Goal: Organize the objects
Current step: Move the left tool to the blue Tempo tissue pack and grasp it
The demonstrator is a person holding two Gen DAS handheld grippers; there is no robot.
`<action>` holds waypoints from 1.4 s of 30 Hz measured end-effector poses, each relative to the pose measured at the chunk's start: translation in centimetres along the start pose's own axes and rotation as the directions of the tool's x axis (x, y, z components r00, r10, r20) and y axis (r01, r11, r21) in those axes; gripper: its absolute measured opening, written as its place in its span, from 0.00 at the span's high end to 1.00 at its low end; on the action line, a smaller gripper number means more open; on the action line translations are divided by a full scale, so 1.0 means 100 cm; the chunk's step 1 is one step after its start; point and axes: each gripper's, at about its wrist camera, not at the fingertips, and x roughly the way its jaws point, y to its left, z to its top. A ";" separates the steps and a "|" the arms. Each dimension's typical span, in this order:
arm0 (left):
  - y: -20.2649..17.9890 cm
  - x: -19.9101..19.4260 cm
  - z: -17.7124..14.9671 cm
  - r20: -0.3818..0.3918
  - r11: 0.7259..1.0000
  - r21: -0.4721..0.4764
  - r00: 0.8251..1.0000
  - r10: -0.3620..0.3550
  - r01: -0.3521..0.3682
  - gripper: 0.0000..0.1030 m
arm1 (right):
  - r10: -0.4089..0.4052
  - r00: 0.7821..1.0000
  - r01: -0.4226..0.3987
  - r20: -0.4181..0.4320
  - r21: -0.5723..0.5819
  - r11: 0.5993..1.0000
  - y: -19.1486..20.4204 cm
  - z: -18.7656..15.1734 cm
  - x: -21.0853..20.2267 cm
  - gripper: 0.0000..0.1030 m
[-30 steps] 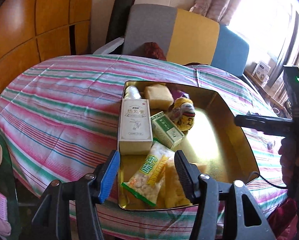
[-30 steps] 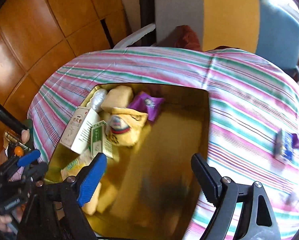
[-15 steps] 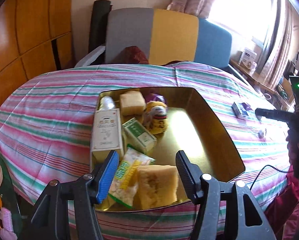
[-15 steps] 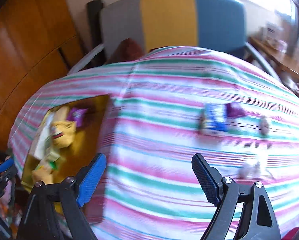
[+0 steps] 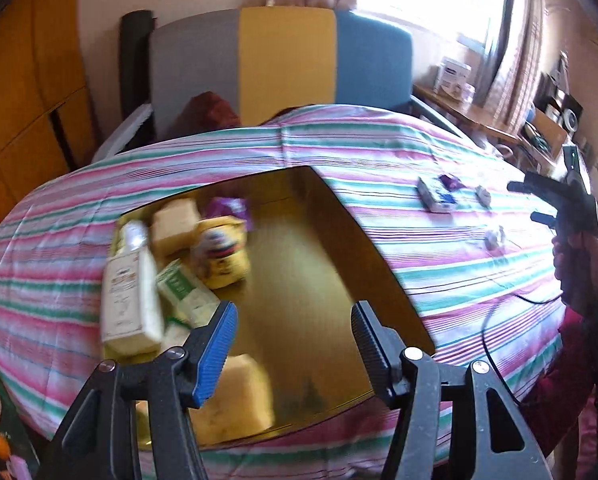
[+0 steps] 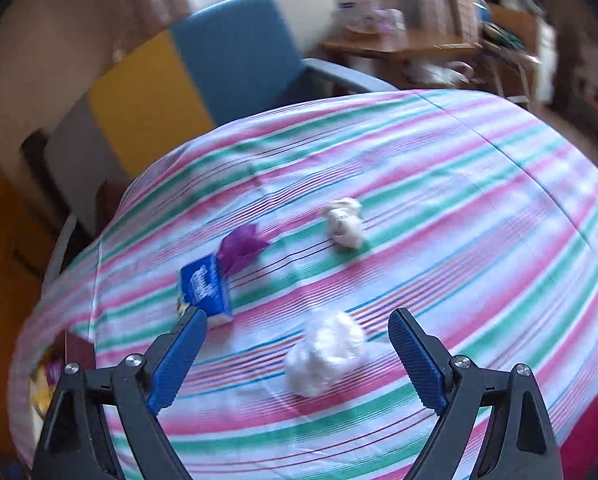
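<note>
Left gripper [image 5: 293, 340]: my jaws apart, empty, above the gold tray [image 5: 363, 240].
Right gripper [image 6: 297, 354]: my jaws opening, empty, over white wad [image 6: 325, 352] on desk [image 6: 479, 216].

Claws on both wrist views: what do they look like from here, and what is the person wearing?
The left claw has a black frame with silver bolts, one ribbed blue pad and one black pad. The right claw has the same black frame, with blue ribbed pads on both fingers. In the left wrist view a green light glows on its unit, a thin black cable trails over the striped tablecloth, and the sleeve is dark red.
</note>
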 end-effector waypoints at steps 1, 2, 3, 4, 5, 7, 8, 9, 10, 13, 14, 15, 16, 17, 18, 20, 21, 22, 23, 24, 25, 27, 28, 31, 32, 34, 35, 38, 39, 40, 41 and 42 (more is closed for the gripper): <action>-0.007 0.003 0.004 -0.004 1.000 0.013 1.000 -0.011 0.011 0.42 | -0.002 1.000 0.002 0.008 0.030 1.000 -0.005 0.002 -0.002 0.10; -0.015 0.006 0.007 -0.006 0.999 0.025 1.000 -0.023 0.023 0.42 | -0.003 1.000 0.002 0.012 0.054 0.999 -0.010 0.004 -0.002 0.10; -0.023 0.009 0.010 -0.009 0.999 0.039 0.999 -0.036 0.037 0.42 | -0.001 1.000 -0.001 0.016 0.083 0.997 -0.016 0.005 -0.004 0.10; -0.032 0.012 0.013 -0.014 0.997 0.054 0.999 -0.051 0.052 0.42 | 0.005 1.000 -0.007 0.018 0.112 0.994 -0.021 0.006 -0.005 0.10; -0.039 0.015 0.016 -0.019 0.996 0.067 0.998 -0.063 0.064 0.42 | 0.015 1.000 -0.018 0.022 0.144 0.989 -0.027 0.008 -0.007 0.10; -0.054 0.022 0.024 -0.028 0.992 0.094 0.996 -0.087 0.090 0.42 | 0.025 0.999 -0.030 0.030 0.200 0.979 -0.037 0.009 -0.009 0.10; -0.061 0.025 0.026 -0.032 0.990 0.104 0.995 -0.096 0.099 0.42 | 0.023 0.999 -0.029 0.032 0.218 0.975 -0.039 0.009 -0.010 0.10; -0.069 0.030 0.031 -0.039 0.987 0.114 0.993 -0.110 0.113 0.42 | 0.024 0.999 -0.031 0.033 0.238 0.971 -0.043 0.009 -0.010 0.10; -0.075 0.034 0.035 -0.048 0.985 0.117 0.992 -0.121 0.126 0.42 | 0.031 0.999 -0.038 0.033 0.253 0.967 -0.046 0.009 -0.009 0.10; -0.089 0.051 0.048 -0.091 0.978 0.090 0.980 -0.178 0.186 0.42 | 0.044 0.999 -0.052 0.033 0.292 0.955 -0.052 0.008 -0.010 0.10; -0.094 0.057 0.052 -0.103 0.977 0.079 0.976 -0.191 0.199 0.42 | 0.050 0.998 -0.058 0.035 0.301 0.952 -0.054 0.008 -0.010 0.10; -0.101 0.065 0.058 -0.112 0.976 0.075 0.974 -0.197 0.206 0.42 | 0.056 0.998 -0.065 0.038 0.309 0.949 -0.055 0.007 -0.011 0.09; -0.106 0.071 0.062 -0.116 0.975 0.080 0.974 -0.196 0.206 0.42 | 0.062 0.997 -0.071 0.039 0.315 0.946 -0.056 0.007 -0.011 0.09; -0.112 0.077 0.065 -0.121 0.975 0.087 0.974 -0.193 0.204 0.42 | 0.068 0.997 -0.077 0.040 0.320 0.944 -0.056 0.007 -0.011 0.09; -0.119 0.084 0.070 -0.127 0.974 0.094 0.973 -0.195 0.207 0.42 | 0.075 0.996 -0.084 0.041 0.323 0.942 -0.057 0.007 -0.012 0.09; -0.132 0.100 0.080 -0.144 0.971 0.103 0.970 -0.198 0.214 0.41 | 0.091 0.995 -0.100 0.044 0.328 0.939 -0.057 0.007 -0.012 0.09; -0.139 0.108 0.086 -0.155 0.971 0.110 0.969 -0.194 0.212 0.38 | 0.097 0.994 -0.107 0.046 0.330 0.938 -0.057 0.007 -0.013 0.09; -0.147 0.118 0.092 -0.163 0.970 0.118 0.968 -0.193 0.213 0.34 | 0.104 0.993 -0.114 0.049 0.333 0.936 -0.057 0.007 -0.013 0.09; -0.153 0.126 0.097 -0.168 0.968 0.125 0.967 -0.194 0.216 0.32 | 0.111 0.992 -0.123 0.053 0.337 0.933 -0.058 0.007 -0.014 0.09; -0.161 0.135 0.103 -0.174 0.966 0.133 0.965 -0.197 0.221 0.30 | 0.118 0.991 -0.132 0.062 0.346 0.929 -0.060 0.007 -0.016 0.09; -0.169 0.144 0.108 -0.180 0.964 0.143 0.963 -0.198 0.225 0.30 | 0.122 0.990 -0.141 0.076 0.358 0.923 -0.062 0.007 -0.018 0.09; -0.184 0.163 0.118 -0.195 0.962 0.159 0.962 -0.188 0.221 0.29 | 0.123 0.987 -0.155 0.107 0.385 0.910 -0.068 0.007 -0.024 0.08; -0.191 0.174 0.123 -0.202 0.961 0.165 0.961 -0.188 0.223 0.27 | 0.123 0.985 -0.161 0.119 0.398 0.903 -0.071 0.007 -0.026 0.07; -0.209 0.203 0.139 -0.209 0.960 0.180 0.962 -0.177 0.216 0.22 | 0.141 0.981 -0.185 0.131 0.432 0.883 -0.079 0.007 -0.028 0.07; -0.213 0.211 0.143 -0.210 0.960 0.184 0.962 -0.172 0.212 0.22 | 0.148 0.980 -0.192 0.131 0.441 0.877 -0.081 0.007 -0.027 0.07; -0.221 0.233 0.151 -0.217 0.963 0.189 0.965 -0.150 0.192 0.21 | 0.154 0.980 -0.196 0.128 0.452 0.870 -0.084 0.007 -0.025 0.07; -0.223 0.242 0.153 -0.225 0.965 0.190 0.965 -0.136 0.180 0.21 | 0.157 0.980 -0.198 0.125 0.457 0.867 -0.085 0.008 -0.024 0.07; -0.225 0.271 0.158 -0.245 0.972 0.171 0.963 -0.114 0.159 0.21 | 0.170 0.980 -0.200 0.107 0.460 0.865 -0.085 0.008 -0.019 0.07; -0.224 0.276 0.159 -0.250 0.972 0.160 0.960 -0.126 0.169 0.21 | 0.172 0.980 -0.199 0.101 0.458 0.867 -0.084 0.009 -0.017 0.07; -0.223 0.282 0.161 -0.255 0.973 0.143 0.957 -0.139 0.180 0.23 | 0.173 0.980 -0.198 0.097 0.455 0.868 -0.084 0.009 -0.016 0.07; -0.222 0.286 0.161 -0.262 0.975 0.133 0.955 -0.138 0.177 0.27 | 0.174 0.980 -0.198 0.094 0.451 0.870 -0.083 0.009 -0.015 0.07; -0.218 0.289 0.160 -0.267 0.975 0.112 0.951 -0.154 0.190 0.39 | 0.175 0.980 -0.197 0.091 0.449 0.872 -0.083 0.010 -0.014 0.07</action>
